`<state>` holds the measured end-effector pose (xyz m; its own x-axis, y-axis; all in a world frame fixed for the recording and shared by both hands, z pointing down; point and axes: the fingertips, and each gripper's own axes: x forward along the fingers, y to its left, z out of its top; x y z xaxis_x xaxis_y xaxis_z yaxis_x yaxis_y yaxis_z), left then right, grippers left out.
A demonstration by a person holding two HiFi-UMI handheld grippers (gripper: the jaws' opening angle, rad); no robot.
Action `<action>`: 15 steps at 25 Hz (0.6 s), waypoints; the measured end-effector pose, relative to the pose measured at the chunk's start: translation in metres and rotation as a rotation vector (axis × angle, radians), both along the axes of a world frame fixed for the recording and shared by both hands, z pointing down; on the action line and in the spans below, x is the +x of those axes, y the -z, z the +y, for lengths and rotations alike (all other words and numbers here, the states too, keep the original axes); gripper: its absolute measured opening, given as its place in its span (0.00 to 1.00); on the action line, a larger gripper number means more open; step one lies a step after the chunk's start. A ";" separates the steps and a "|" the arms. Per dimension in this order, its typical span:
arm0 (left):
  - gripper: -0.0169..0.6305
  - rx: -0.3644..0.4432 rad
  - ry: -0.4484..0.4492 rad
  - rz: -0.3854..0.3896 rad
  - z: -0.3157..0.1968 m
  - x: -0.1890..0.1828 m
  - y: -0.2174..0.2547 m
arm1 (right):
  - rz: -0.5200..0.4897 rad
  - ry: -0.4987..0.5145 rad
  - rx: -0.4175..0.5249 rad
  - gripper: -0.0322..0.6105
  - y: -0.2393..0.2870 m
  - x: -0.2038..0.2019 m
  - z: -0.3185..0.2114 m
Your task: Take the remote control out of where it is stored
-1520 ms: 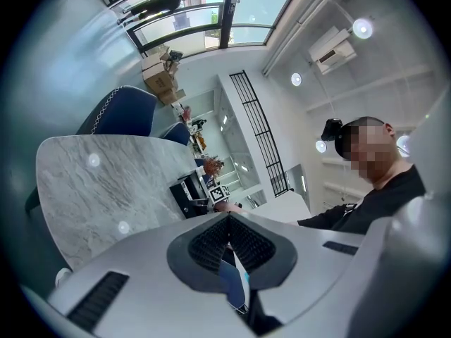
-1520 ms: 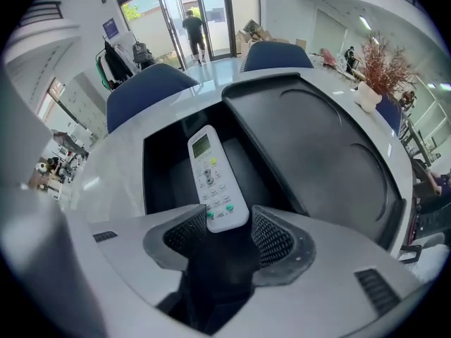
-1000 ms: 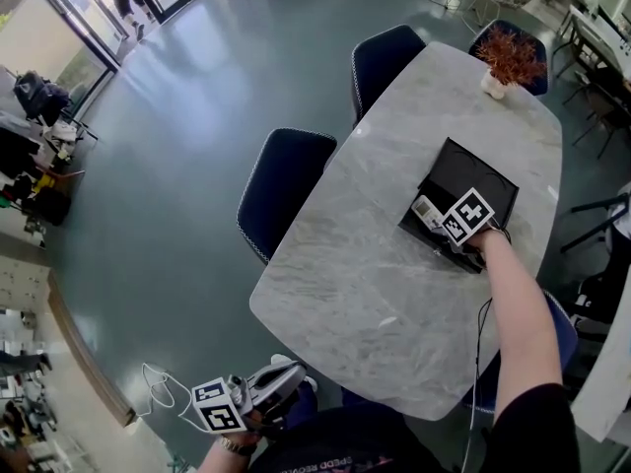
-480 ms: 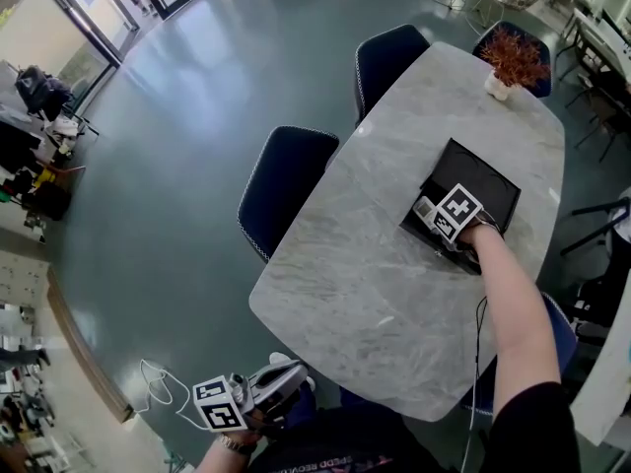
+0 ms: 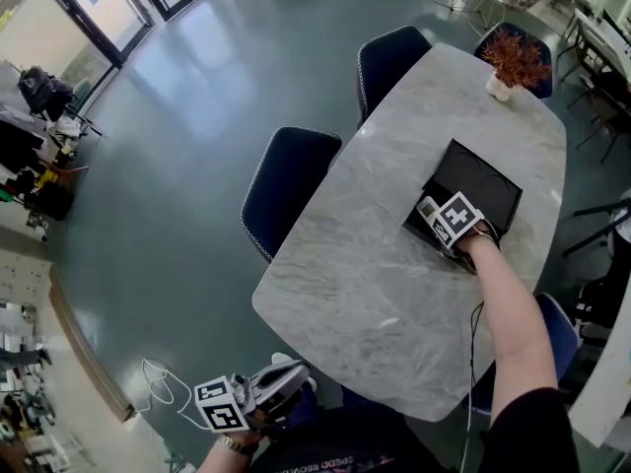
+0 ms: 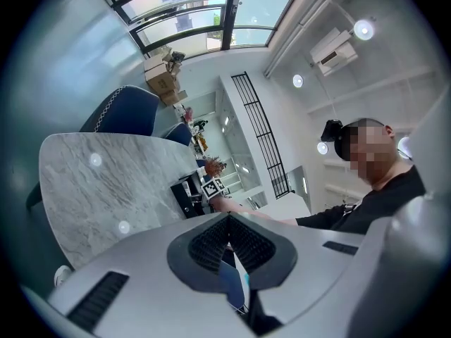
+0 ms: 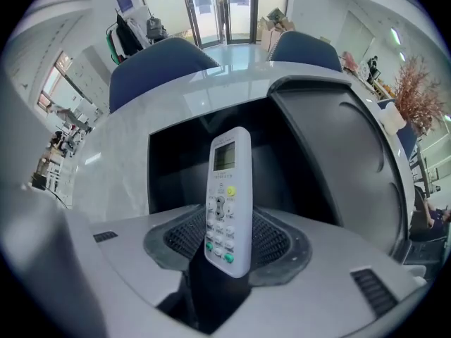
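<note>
Over at 3 o'clock in the head view, a black box (image 5: 485, 177) sits open on the table (image 5: 375, 284). The right gripper (image 5: 441, 223) is at the box's 8 o'clock edge. The right gripper view shows its two jaws squeezed on the low end of the white remote (image 7: 227, 189), one jaw on each side. The remote's little screen end points to 12 o'clock, away from the gripper. The dark inside of the box is right behind it. A big dark flap, most likely the lid (image 7: 338, 153), stands at 3 o'clock of the remote.

So the grab looks done, and the step in hand is the lift-out. I cannot tell if the remote's far end touches the box floor or is up in the air.

Next, the remote needs to come up and back toward the person until it is past the box's near wall. The jaws hold only the button end, so the long screen end could tip down or bump the wall. A slow, straight pull looks best. Then the remote could go on bare table at about 8 o'clock of the box.

Down at 7 o'clock, off the table's edge, the left gripper (image 5: 281, 382) hangs by the person's body. Its own view shows the jaws pressed together with nothing between them. It seems to have no job right now.
</note>
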<state>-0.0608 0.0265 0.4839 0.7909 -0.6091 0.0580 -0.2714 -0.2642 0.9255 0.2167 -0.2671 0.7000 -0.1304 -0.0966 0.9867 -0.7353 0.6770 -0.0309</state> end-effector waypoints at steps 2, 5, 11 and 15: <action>0.04 -0.005 0.008 -0.002 0.002 -0.004 0.000 | -0.038 -0.017 0.040 0.34 0.005 0.001 0.000; 0.04 -0.007 0.011 -0.004 0.003 -0.007 -0.001 | -0.099 -0.057 0.100 0.34 0.013 0.004 -0.002; 0.03 0.000 -0.009 -0.001 0.001 -0.005 -0.001 | -0.294 -0.272 0.211 0.34 0.041 0.016 -0.012; 0.04 0.011 -0.030 0.003 0.000 -0.004 0.001 | -0.526 -0.484 0.252 0.34 0.075 0.018 -0.016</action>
